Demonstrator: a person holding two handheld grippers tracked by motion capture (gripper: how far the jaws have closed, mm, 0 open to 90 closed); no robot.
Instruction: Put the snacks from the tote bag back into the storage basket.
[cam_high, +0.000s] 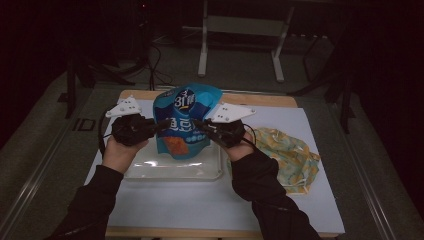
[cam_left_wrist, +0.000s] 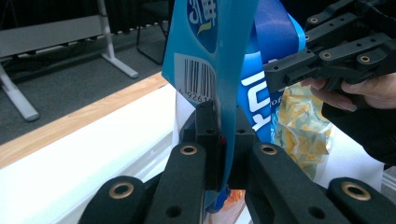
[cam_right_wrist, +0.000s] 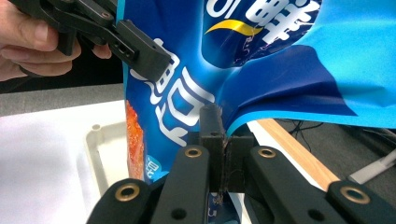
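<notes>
A white sheet covers the wooden tabletop. On it lie a clear tray and, at the right, a yellow patterned bag. Above the tray hangs a blue snack bag, held upright. The left hand-held gripper pinches its left edge, and the right hand-held gripper pinches its right edge.

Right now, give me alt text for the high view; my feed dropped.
Both grippers, left gripper and right gripper, pinch opposite edges of a blue snack bag, holding it upright above a clear tray on a white mat. A yellow patterned bag lies to the right.
</notes>
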